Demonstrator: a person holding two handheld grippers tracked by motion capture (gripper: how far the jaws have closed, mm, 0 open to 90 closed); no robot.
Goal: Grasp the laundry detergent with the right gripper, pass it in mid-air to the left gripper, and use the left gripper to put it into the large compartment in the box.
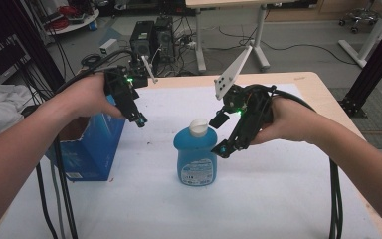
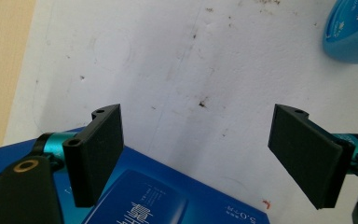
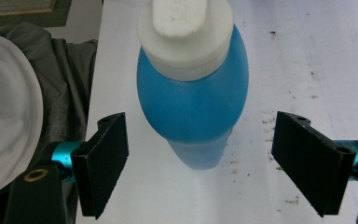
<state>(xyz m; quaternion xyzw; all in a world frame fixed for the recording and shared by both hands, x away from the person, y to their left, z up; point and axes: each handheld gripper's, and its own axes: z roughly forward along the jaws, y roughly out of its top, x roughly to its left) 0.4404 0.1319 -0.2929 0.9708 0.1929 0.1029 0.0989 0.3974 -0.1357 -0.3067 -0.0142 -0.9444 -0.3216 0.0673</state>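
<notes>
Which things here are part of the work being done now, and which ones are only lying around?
Part of the work:
- blue bottle with white cap
- right gripper, open, jaws either side of the bottle without touching it

Only lying around:
- blue box at the table's left edge
- left gripper, open over the white table cover

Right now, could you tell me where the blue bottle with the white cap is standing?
In the high view the blue bottle stands upright near the middle of the white table, right of the blue box, just below the open right gripper.
</notes>
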